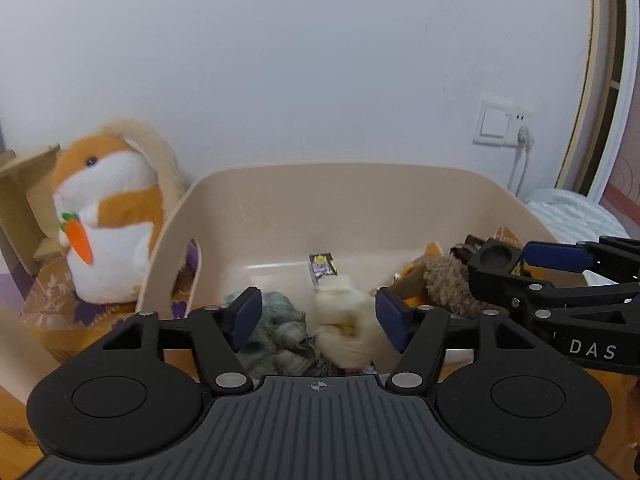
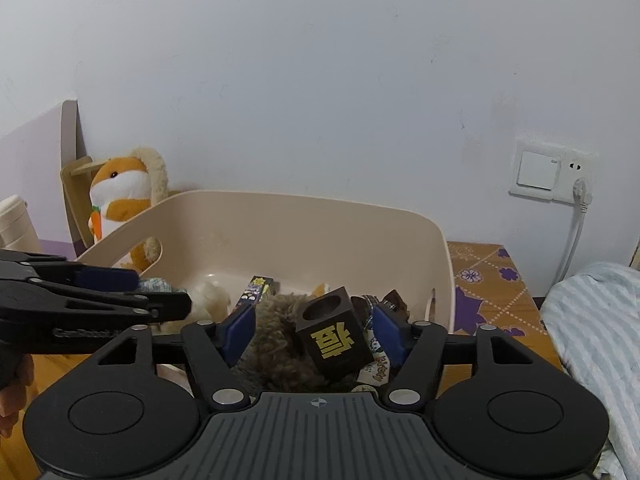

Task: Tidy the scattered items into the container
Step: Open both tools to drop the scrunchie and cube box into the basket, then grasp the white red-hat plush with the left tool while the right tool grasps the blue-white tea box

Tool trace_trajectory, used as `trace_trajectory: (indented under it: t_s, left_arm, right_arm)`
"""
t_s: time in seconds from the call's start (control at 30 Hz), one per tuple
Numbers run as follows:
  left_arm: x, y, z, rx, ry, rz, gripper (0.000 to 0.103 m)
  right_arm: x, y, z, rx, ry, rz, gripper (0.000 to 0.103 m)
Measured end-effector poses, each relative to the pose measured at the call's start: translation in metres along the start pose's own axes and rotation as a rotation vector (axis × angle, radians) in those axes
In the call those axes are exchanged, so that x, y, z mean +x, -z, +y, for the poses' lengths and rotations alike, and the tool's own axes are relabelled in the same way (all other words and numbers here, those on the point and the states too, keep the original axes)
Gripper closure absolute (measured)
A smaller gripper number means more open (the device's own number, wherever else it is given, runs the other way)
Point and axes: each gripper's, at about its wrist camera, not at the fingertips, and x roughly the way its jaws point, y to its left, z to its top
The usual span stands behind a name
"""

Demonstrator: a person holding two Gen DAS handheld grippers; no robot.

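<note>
Side by side, we hold both grippers over the near edge of a beige plastic tub (image 1: 280, 200), which stands on a wooden table with a purple-and-orange flower-patterned cloth (image 2: 488, 280). Our left gripper (image 1: 318, 318) has its blue-padded jaws spread wide, gripping nothing; between them in the left wrist view, down in the tub, lie a cream-coloured soft bundle (image 1: 348, 320) and, just left of it, a grey-green knitted cloth (image 1: 276, 332). Our right gripper (image 2: 316, 330) is likewise spread, its pads clear of everything. Between its jaws in the right wrist view sits a dark brown wooden cube with a gold character (image 2: 334, 336), tilted, its round hollow facing up and away from us and the gold character facing us. It rests on a brown curly plush toy (image 2: 272, 344), with patterned wrappers just beside it at right. A small dark rectangular box with a yellow star print (image 1: 323, 266) lies on the tub floor further back, its long axis running away from us toward the far wall, leaning slightly left. Outside the tub, at its left, an orange-and-white plush hamster holding a carrot (image 1: 108, 216) sits upright facing right. A white wall switch and socket (image 2: 554, 172) sits on the wall at right, above striped pale-blue bedding (image 2: 596, 320).
</note>
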Motion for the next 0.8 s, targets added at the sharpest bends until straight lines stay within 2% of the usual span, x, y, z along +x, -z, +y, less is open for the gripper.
trace_trajectory:
  t_s: [0.1,0.23,0.37,0.5,0.67,0.8]
  left_arm:
    - [-0.016,0.004,0.002,0.011,0.0,-0.025,0.026]
    - [-0.04,0.018,0.002,0.03,0.014,-0.061,0.024]
    - [-0.068,0.032,0.0,0.055,0.032,-0.086,0.022]
    - [-0.096,0.047,-0.004,0.073,0.065,-0.117,0.022]
    - [-0.112,0.075,-0.009,0.084,0.102,-0.086,0.021]
    - [-0.11,0.104,-0.011,0.111,0.13,-0.023,0.021]
  right_arm:
    - [-0.012,0.003,-0.007,0.022,-0.002,-0.033,0.03]
    - [-0.032,0.01,-0.017,0.064,0.006,-0.105,0.027]
    - [-0.05,0.019,-0.027,0.124,-0.008,-0.12,0.026]
    - [-0.068,0.027,-0.026,0.108,-0.018,-0.144,0.022]
    - [-0.077,0.045,-0.016,0.088,-0.049,-0.117,0.017]
    - [-0.072,0.061,-0.002,0.06,-0.056,-0.079,0.017]
